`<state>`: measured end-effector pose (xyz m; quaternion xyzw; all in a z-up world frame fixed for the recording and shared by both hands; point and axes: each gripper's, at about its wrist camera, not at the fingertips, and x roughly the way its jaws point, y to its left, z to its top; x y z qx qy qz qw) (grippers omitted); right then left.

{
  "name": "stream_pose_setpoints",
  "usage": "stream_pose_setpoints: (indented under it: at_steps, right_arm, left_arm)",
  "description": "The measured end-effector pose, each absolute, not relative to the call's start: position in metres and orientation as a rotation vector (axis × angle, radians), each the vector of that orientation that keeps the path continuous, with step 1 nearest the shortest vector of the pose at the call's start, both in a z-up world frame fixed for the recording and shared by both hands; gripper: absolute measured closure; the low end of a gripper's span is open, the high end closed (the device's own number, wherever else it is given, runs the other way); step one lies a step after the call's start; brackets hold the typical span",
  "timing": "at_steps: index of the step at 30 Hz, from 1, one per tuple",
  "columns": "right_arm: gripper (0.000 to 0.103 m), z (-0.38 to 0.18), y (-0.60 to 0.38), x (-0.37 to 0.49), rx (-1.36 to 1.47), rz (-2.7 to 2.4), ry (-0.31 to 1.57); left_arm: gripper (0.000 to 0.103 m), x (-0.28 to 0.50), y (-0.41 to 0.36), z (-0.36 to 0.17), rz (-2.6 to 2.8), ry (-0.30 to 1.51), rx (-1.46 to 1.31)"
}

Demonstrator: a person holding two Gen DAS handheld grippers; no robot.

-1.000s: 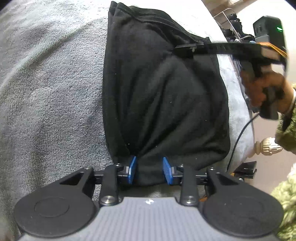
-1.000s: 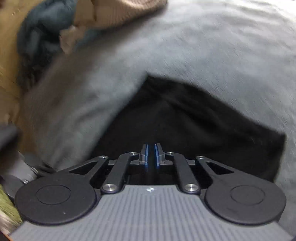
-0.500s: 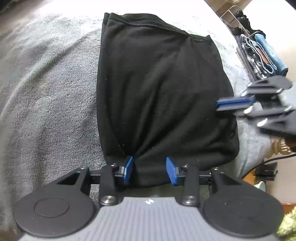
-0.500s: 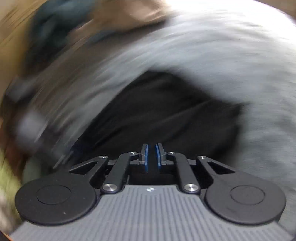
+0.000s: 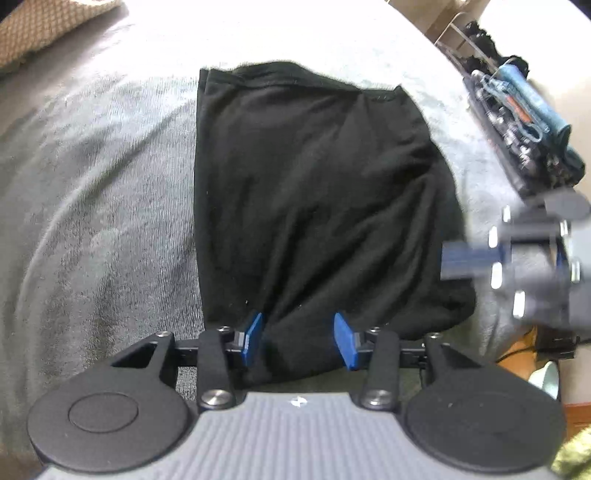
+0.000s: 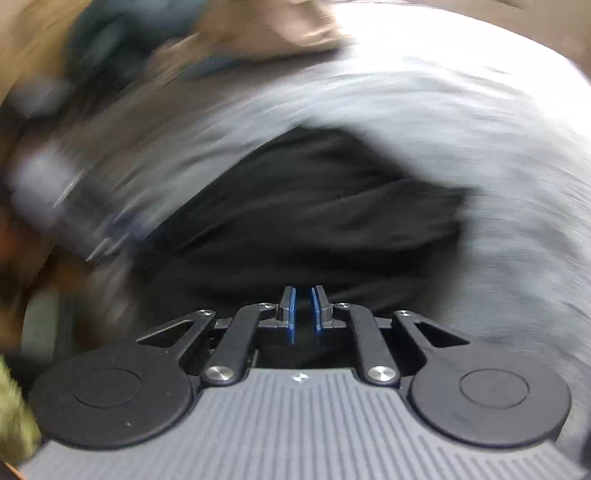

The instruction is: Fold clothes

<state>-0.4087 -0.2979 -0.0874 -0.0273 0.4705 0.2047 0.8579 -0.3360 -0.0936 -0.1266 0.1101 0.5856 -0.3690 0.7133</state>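
A black garment (image 5: 314,206) lies folded into a rough rectangle on the grey blanket (image 5: 96,192). My left gripper (image 5: 298,338) is open, its blue pads on either side of a bunched bit of the garment's near edge. My right gripper (image 5: 458,260) shows blurred at the garment's right edge in the left wrist view. In the right wrist view the right gripper (image 6: 303,314) has its pads close together with a narrow gap and nothing between them, just above the black garment (image 6: 303,221). That view is motion-blurred.
A wire rack (image 5: 517,122) with dark and blue items stands beyond the blanket's right edge. A tan patterned cushion (image 5: 48,26) lies at the far left. A tan and blue heap of clothes (image 6: 207,33) lies at the far end in the right wrist view.
My left gripper's jaws have opened wider around the garment's near edge. My right gripper has swung down from above the garment to its right edge, near the front corner.
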Motion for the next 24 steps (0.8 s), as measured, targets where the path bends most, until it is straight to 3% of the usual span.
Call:
stream_pose_setpoints:
  at_steps: [3,8,13,17,24]
  right_arm:
    - [0.095,-0.111,-0.282,-0.431,-0.166,0.464,1.069]
    - [0.093,-0.112,-0.322,-0.468,-0.085,0.288,1.237]
    - [0.092,-0.078,-0.313,-0.466,-0.046,0.322,1.142]
    - [0.092,-0.083,-0.277,-0.433,-0.015,0.379,1.064]
    - [0.092,-0.109,-0.283,-0.465,-0.022,0.315,1.275]
  left_arm:
    - [0.06,-0.338,-0.082,-0.137,-0.776,1.344,0.22]
    - [0.06,-0.344,-0.063,-0.126,-0.748,1.34,0.234]
    - [0.058,-0.341,-0.076,-0.114,-0.797,1.293,0.216]
    - [0.056,-0.338,-0.087,-0.131,-0.816,1.331,0.262]
    - [0.059,-0.336,-0.051,-0.117,-0.755,1.356,0.219]
